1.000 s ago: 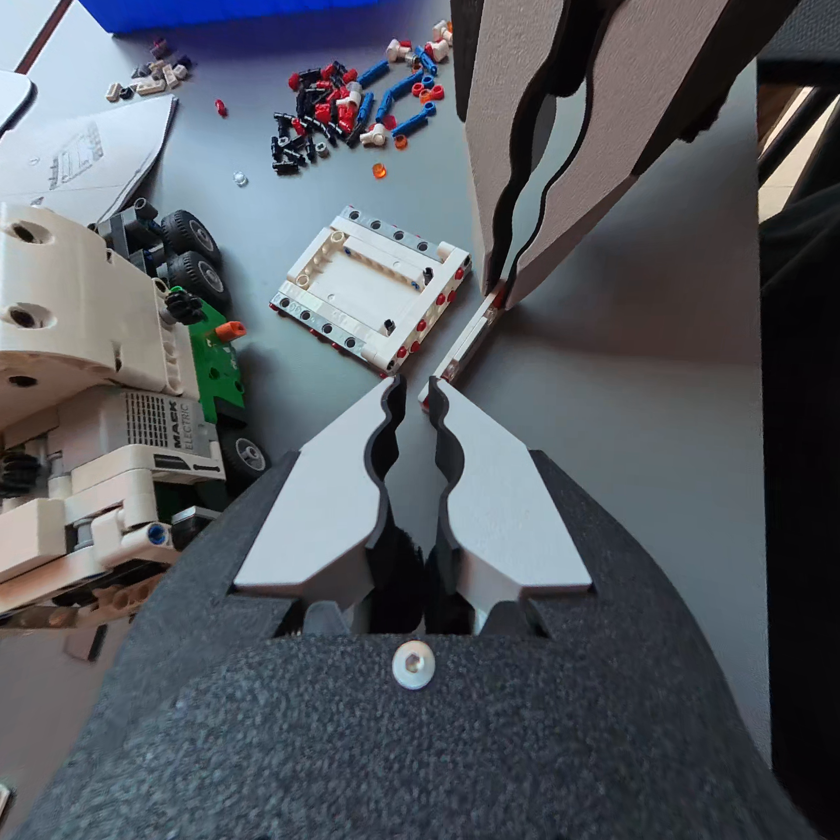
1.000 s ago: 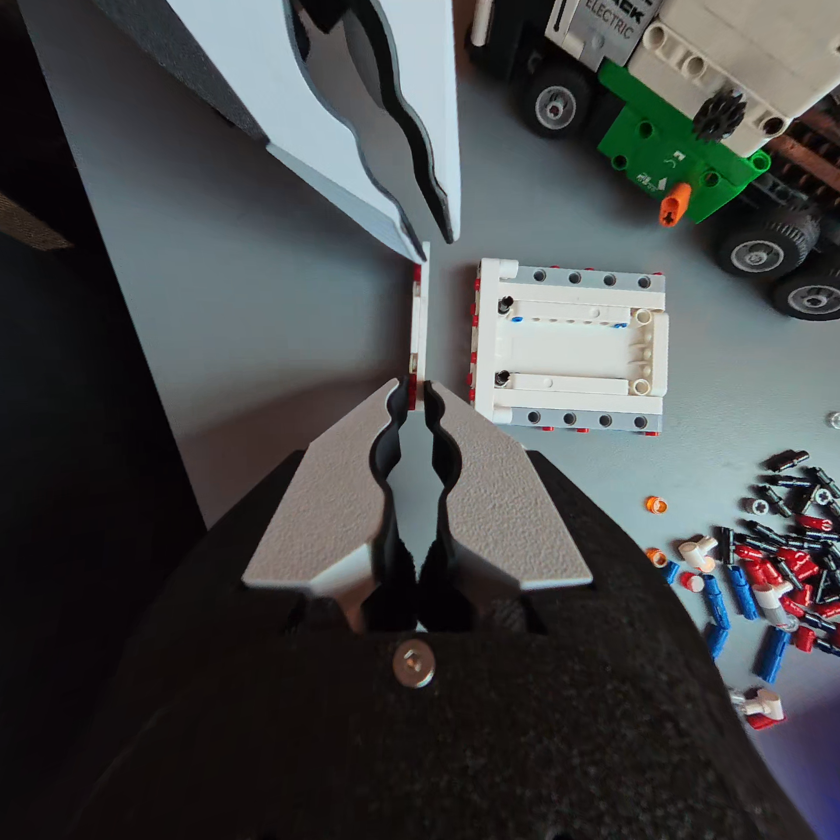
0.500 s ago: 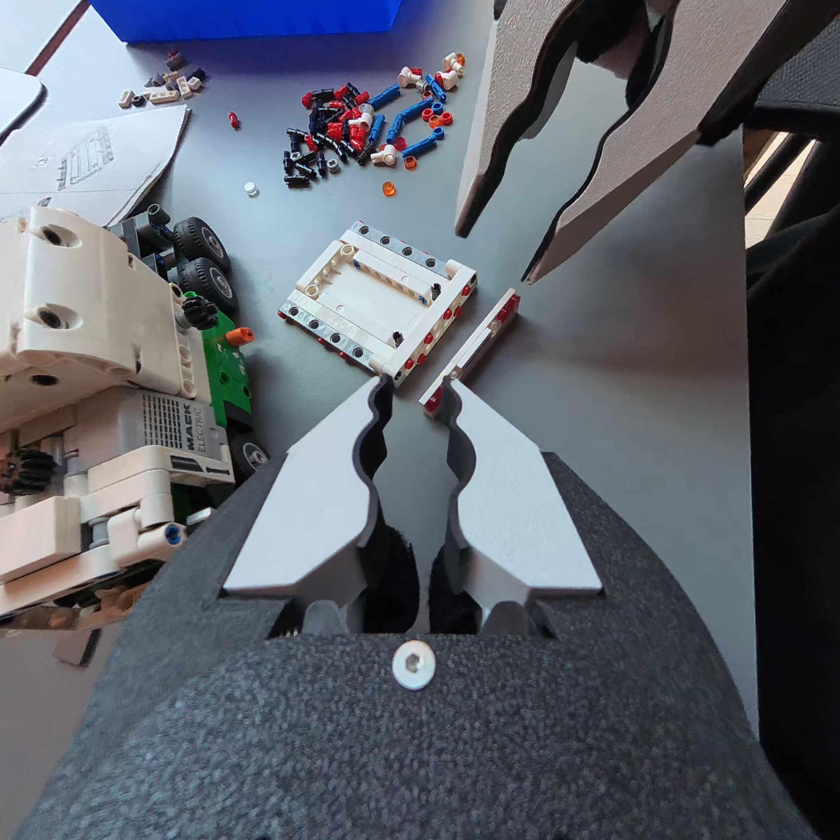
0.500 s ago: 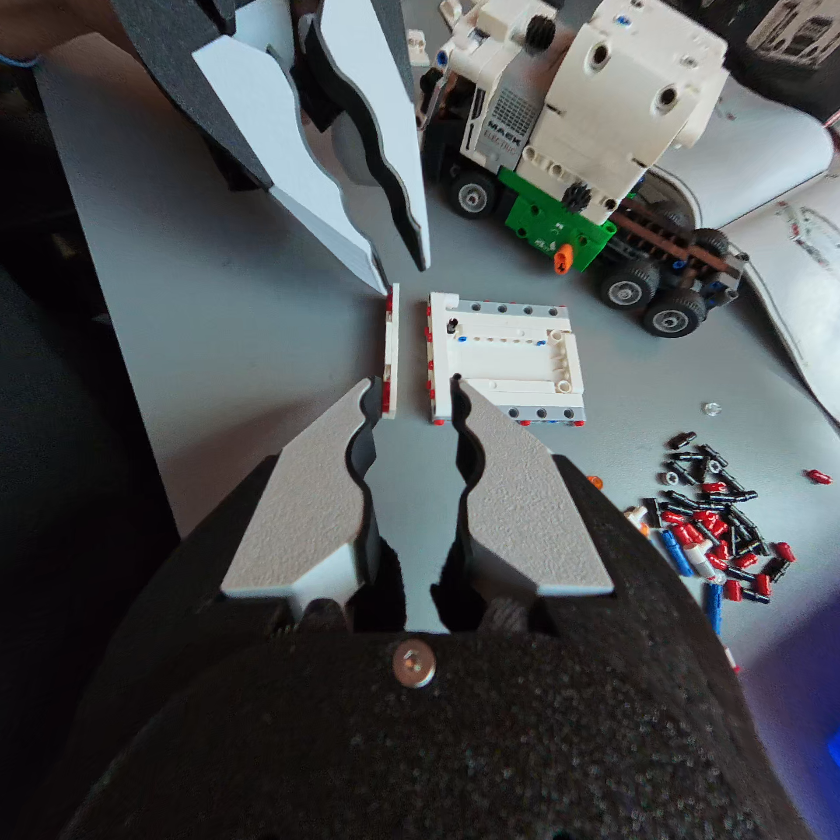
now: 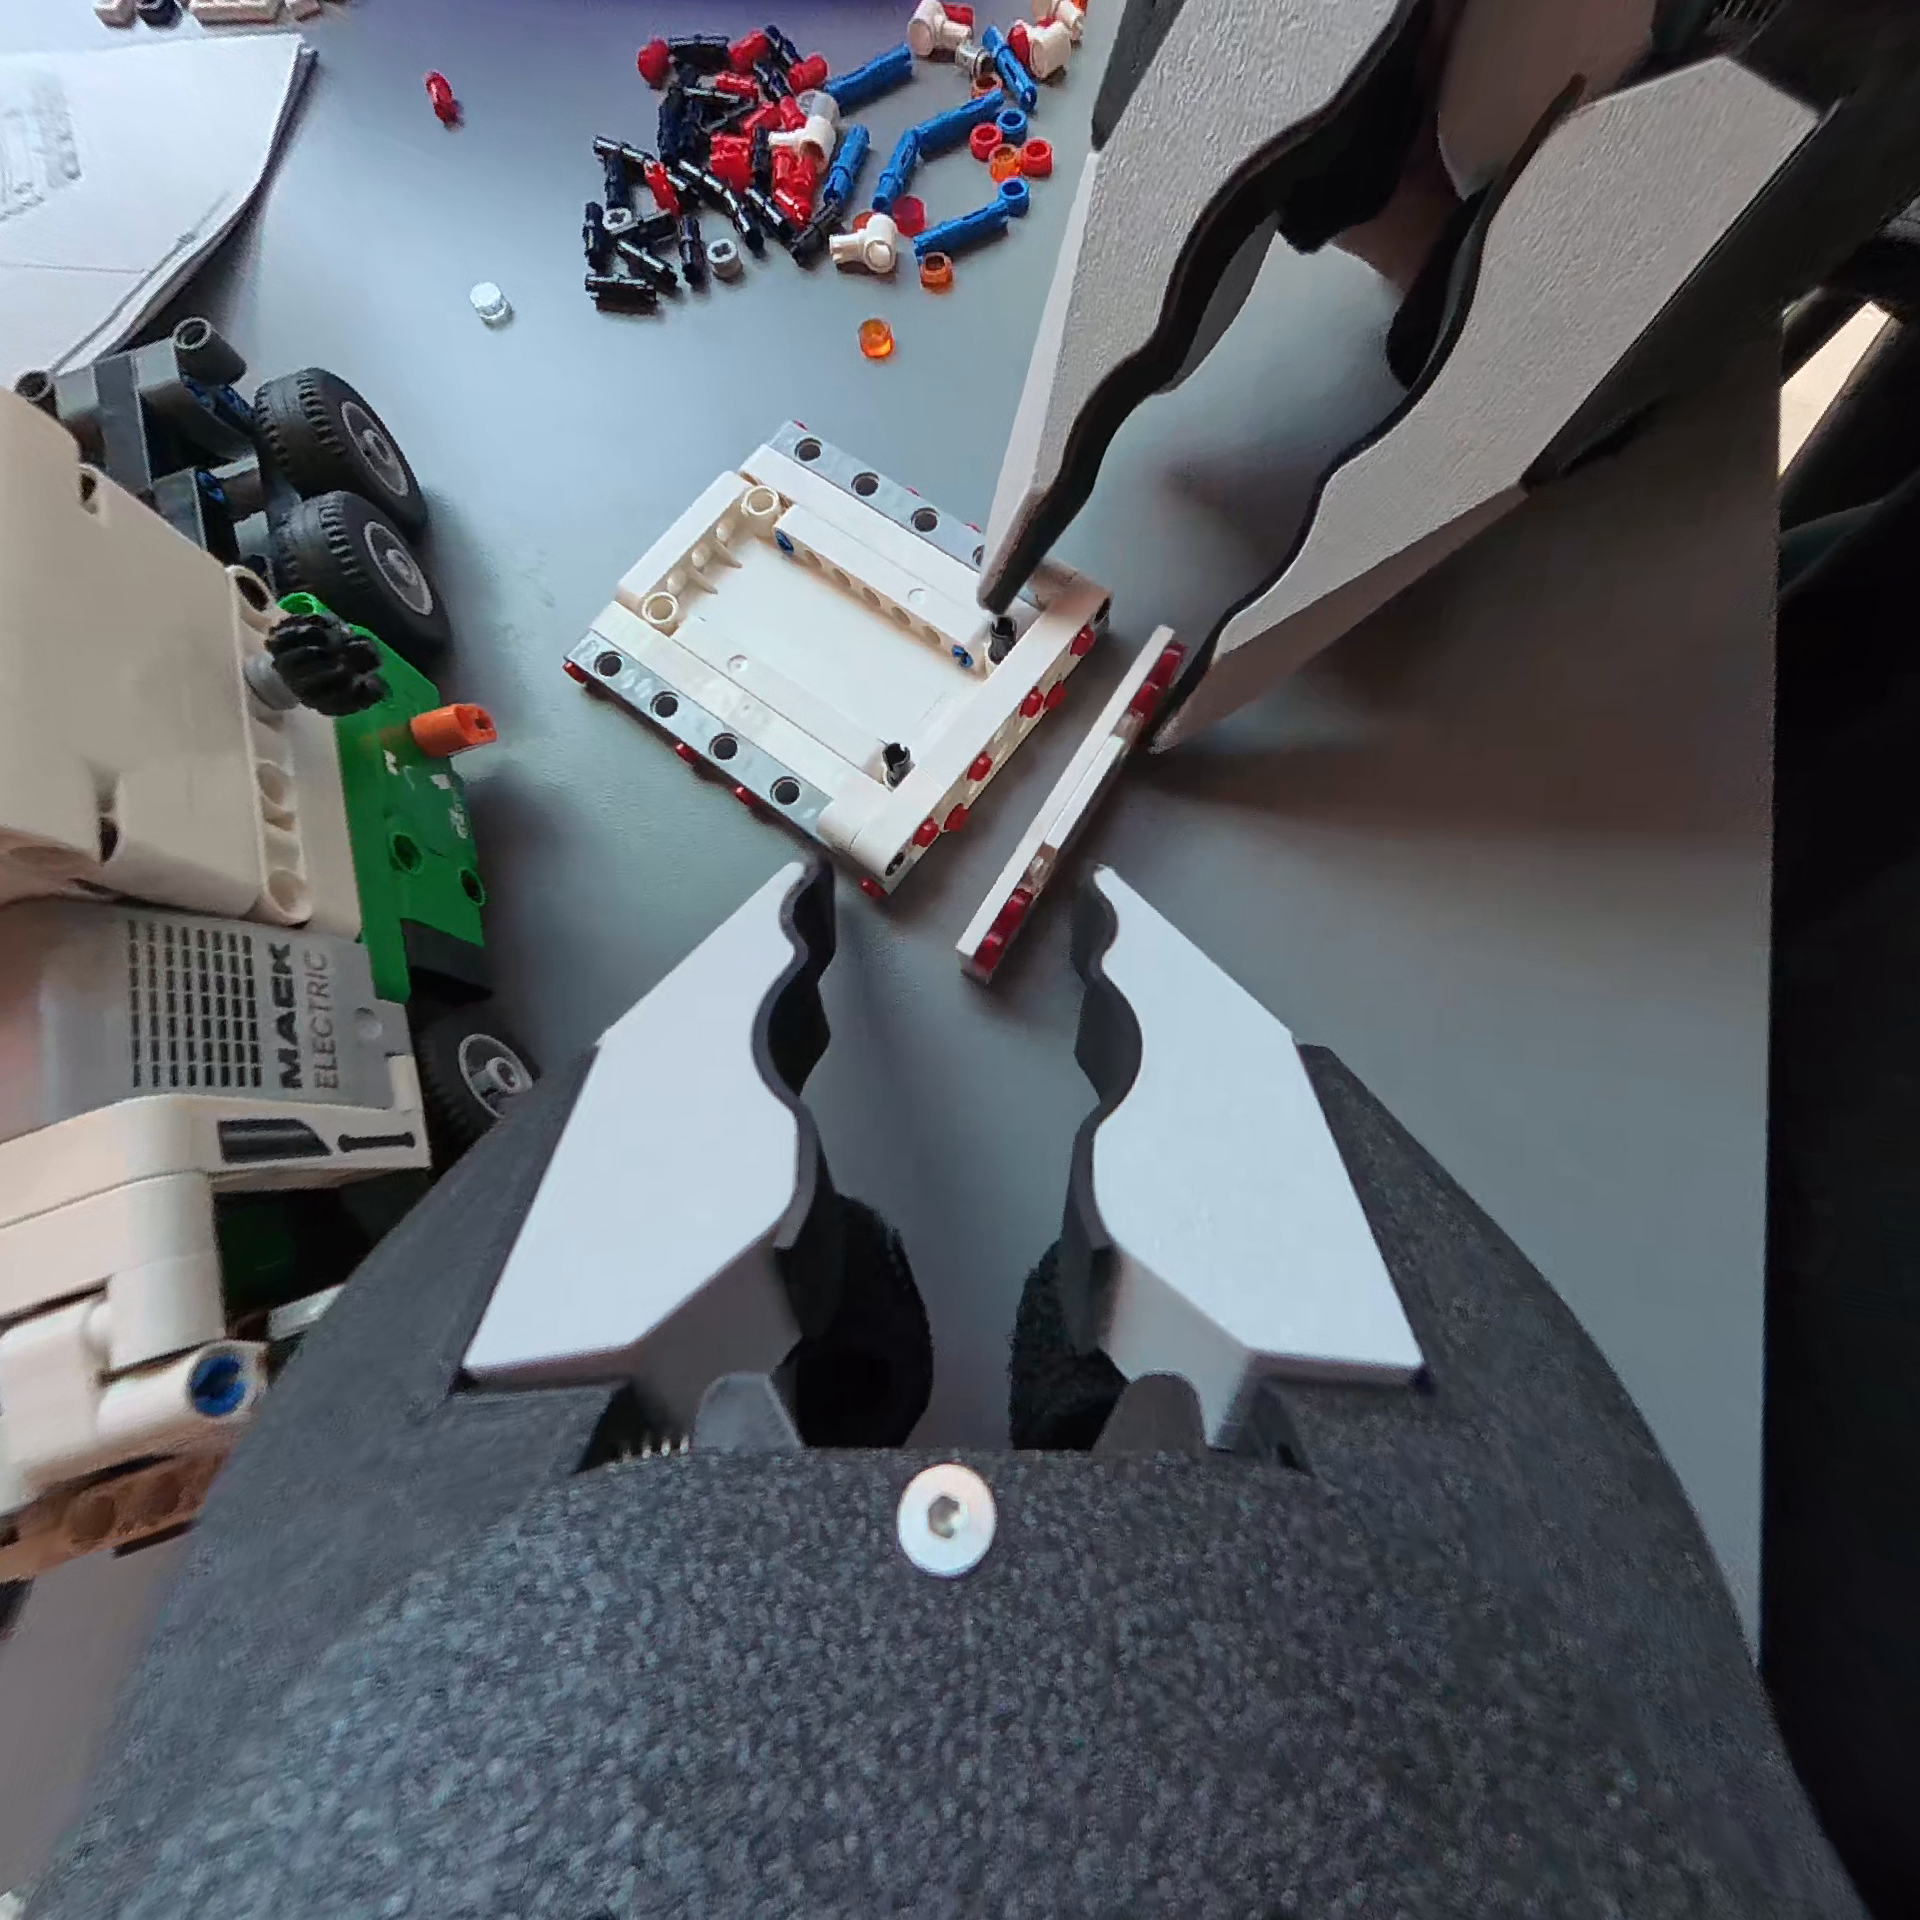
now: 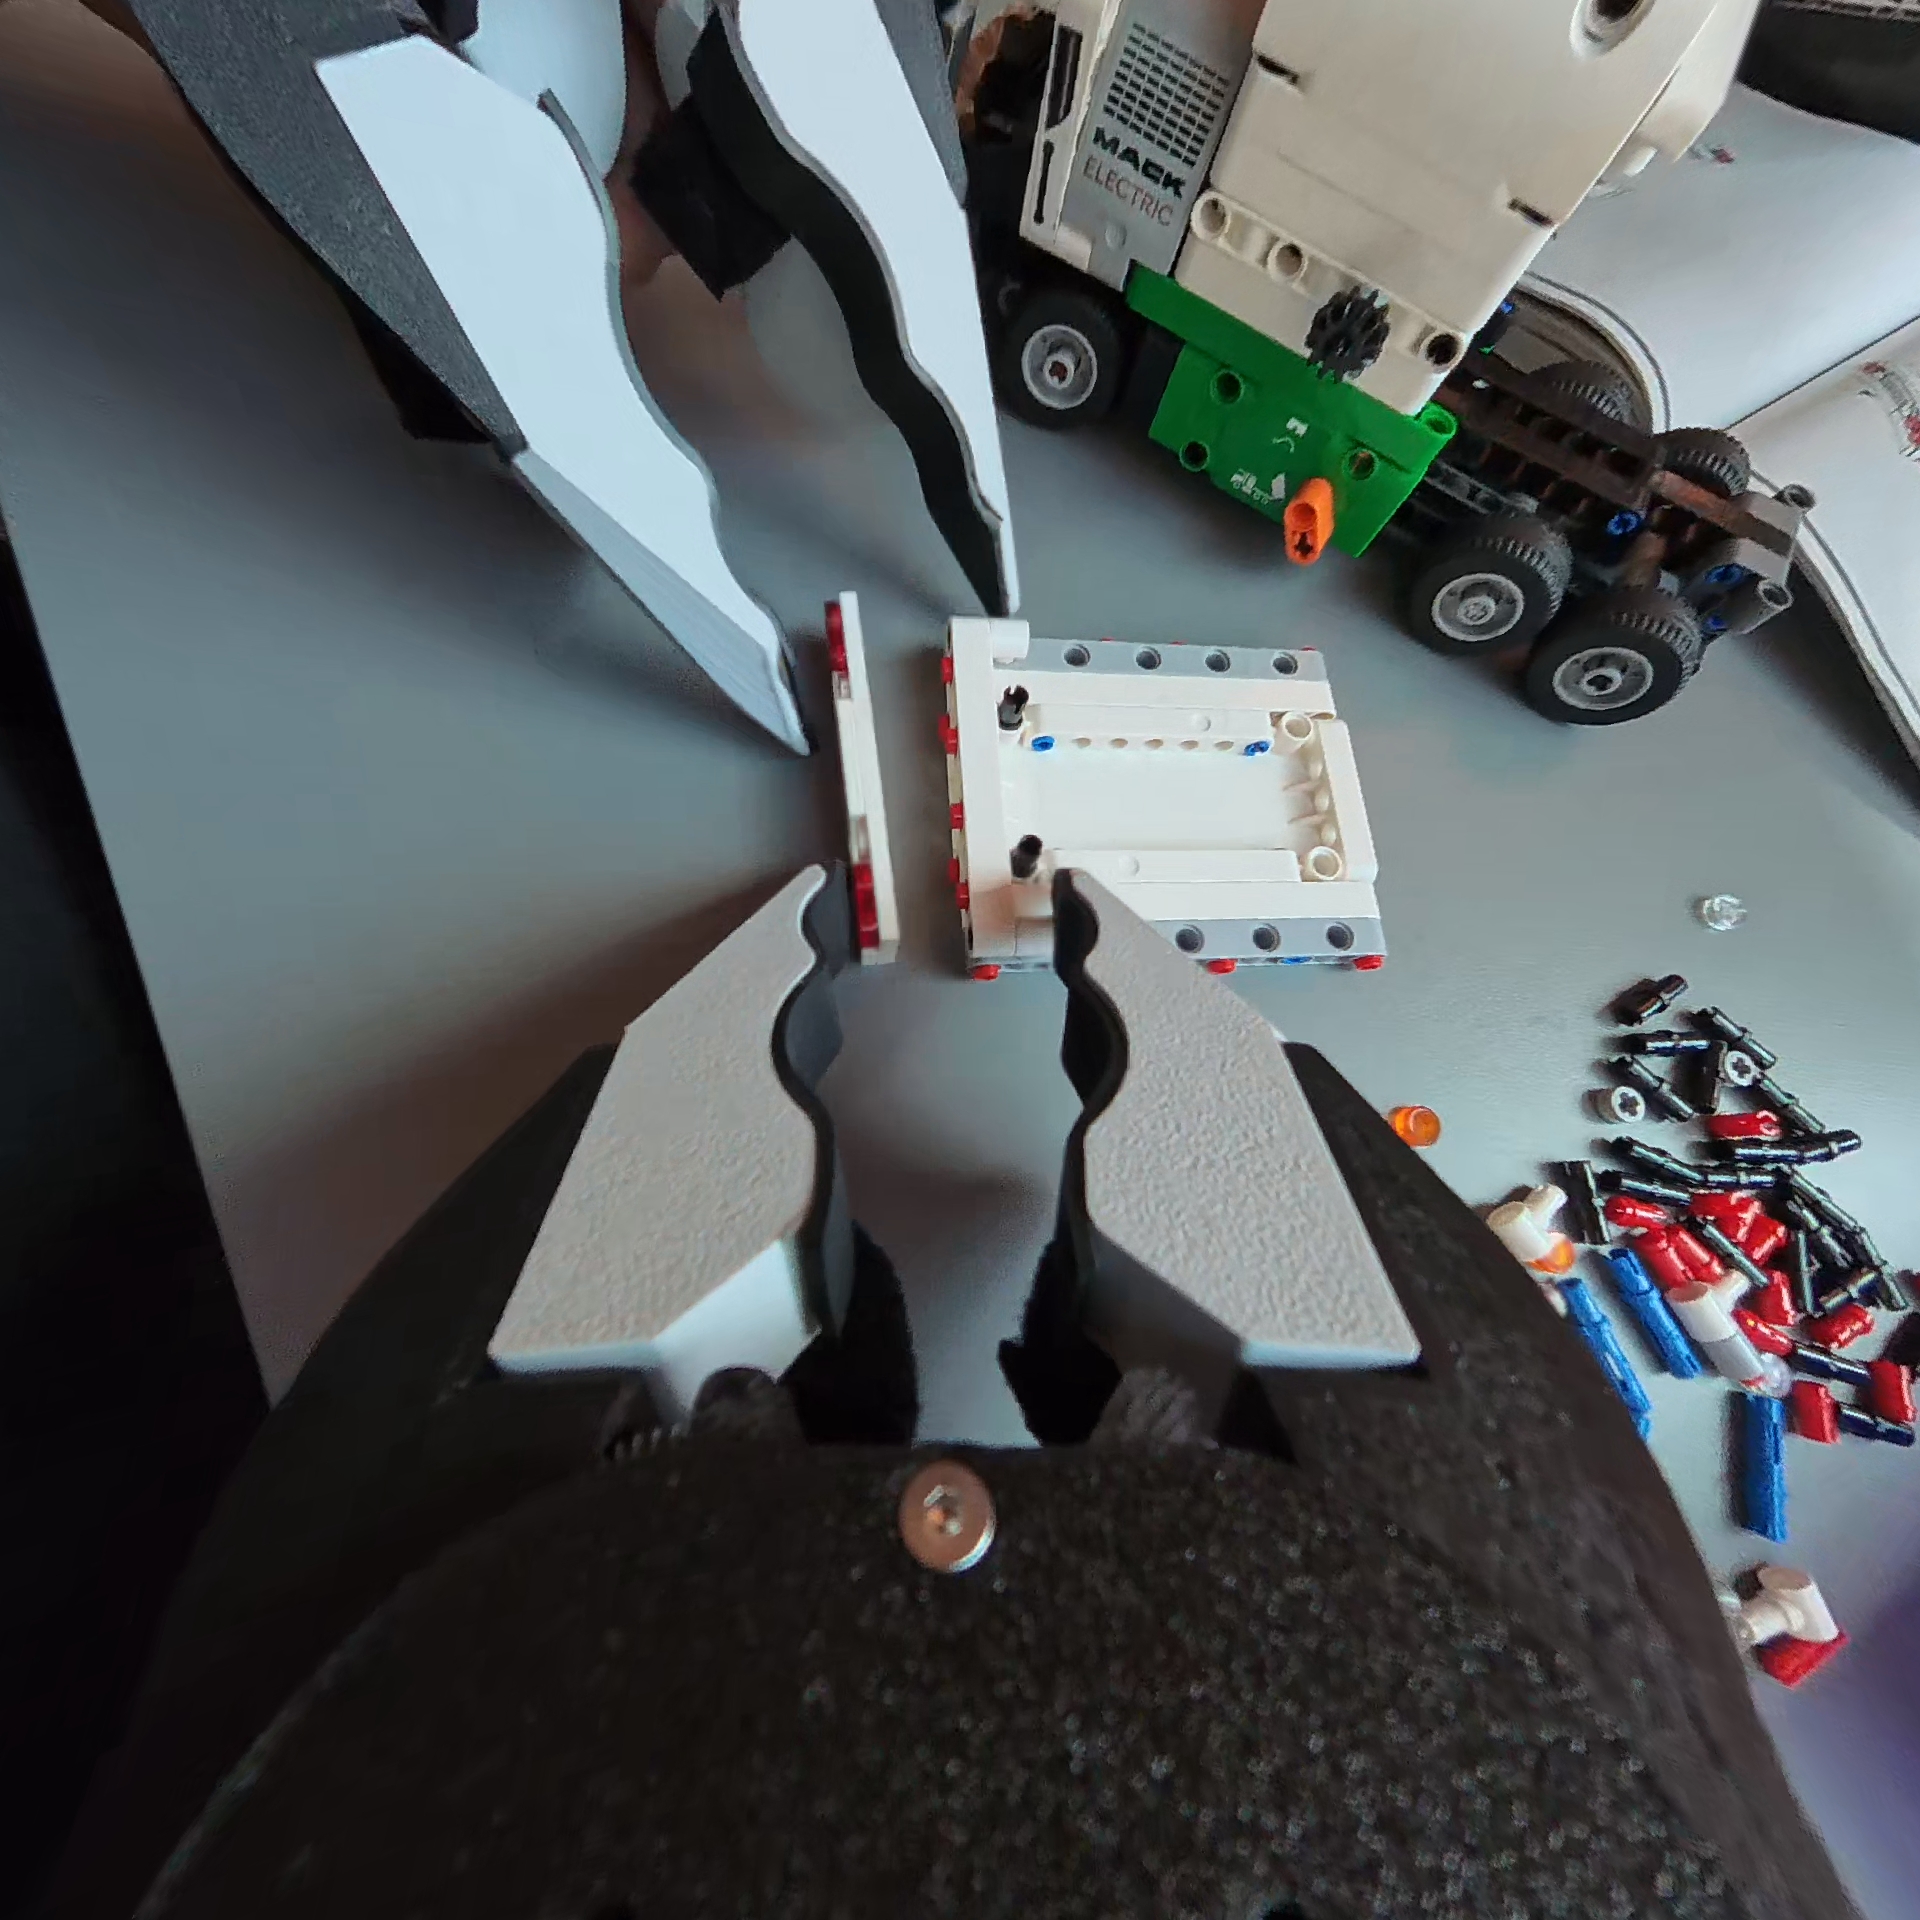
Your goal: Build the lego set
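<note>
Both grippers wide open, holding nothing. Left gripper [image 5: 951, 899] and right gripper [image 6: 940, 883] straddle opposite ends of white strip [image 5: 1070, 800] beside white frame [image 5: 831, 655].

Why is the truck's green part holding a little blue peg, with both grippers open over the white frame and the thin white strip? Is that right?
Not quite: the peg on the truck's green part is orange, not blue, as the right wrist view shows. The rest holds: the left gripper and right gripper are open over the white frame and thin white strip.
</note>
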Action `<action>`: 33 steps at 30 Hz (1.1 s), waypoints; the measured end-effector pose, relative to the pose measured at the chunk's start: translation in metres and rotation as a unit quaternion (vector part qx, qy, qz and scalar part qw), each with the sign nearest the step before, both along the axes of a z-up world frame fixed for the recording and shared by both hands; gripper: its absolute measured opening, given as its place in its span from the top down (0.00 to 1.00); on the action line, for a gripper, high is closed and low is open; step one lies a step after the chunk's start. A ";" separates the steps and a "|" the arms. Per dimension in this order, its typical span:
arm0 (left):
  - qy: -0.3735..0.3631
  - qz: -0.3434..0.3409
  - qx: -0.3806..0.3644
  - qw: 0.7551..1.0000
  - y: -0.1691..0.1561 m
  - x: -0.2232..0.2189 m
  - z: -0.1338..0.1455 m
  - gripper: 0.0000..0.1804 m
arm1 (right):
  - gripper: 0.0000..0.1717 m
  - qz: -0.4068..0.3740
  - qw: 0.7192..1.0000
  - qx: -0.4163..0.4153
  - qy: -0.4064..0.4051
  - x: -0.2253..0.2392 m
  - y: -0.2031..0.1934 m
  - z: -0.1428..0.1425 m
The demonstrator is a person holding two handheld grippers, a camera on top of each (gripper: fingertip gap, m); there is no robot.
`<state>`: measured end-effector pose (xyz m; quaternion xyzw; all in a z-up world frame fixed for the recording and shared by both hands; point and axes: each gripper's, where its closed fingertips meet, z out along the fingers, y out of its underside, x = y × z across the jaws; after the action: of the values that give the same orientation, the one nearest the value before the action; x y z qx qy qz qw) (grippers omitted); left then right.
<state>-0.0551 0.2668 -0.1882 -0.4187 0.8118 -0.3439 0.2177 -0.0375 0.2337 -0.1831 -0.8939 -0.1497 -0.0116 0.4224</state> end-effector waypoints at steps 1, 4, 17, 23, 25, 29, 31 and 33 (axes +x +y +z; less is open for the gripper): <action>0.001 0.001 -0.001 1.000 -0.001 0.001 0.000 0.79 | 0.79 0.000 1.000 0.005 -0.004 0.001 0.000 0.000; -0.001 0.007 0.005 1.000 0.001 0.003 -0.001 0.82 | 0.85 0.000 1.000 0.012 -0.007 0.004 -0.001 0.001; -0.005 0.055 0.006 0.998 0.016 -0.008 0.008 0.87 | 0.80 -0.001 1.000 0.012 0.007 0.008 -0.010 0.005; 0.007 0.063 -0.011 0.998 0.011 -0.011 0.003 0.93 | 0.80 -0.027 0.999 0.010 0.031 0.011 -0.017 0.008; 0.008 0.056 -0.018 0.998 0.005 -0.011 0.003 0.93 | 0.80 -0.030 0.999 0.007 0.036 0.009 -0.018 0.005; 0.010 0.047 -0.014 0.999 -0.003 -0.009 0.001 0.93 | 0.80 -0.045 0.998 0.032 0.011 0.009 -0.017 0.009; 0.009 0.046 -0.016 0.999 -0.005 -0.008 0.000 0.93 | 0.82 -0.046 0.999 0.026 -0.005 0.011 -0.016 0.007; 0.006 0.049 -0.010 0.999 -0.003 -0.005 0.000 0.92 | 0.82 -0.046 0.998 0.029 -0.011 0.011 -0.015 0.006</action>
<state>-0.0605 0.2633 -0.1877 -0.4623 0.7880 -0.3383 0.2256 -0.0262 0.2187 -0.1768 -0.8870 -0.1127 -0.0448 0.4455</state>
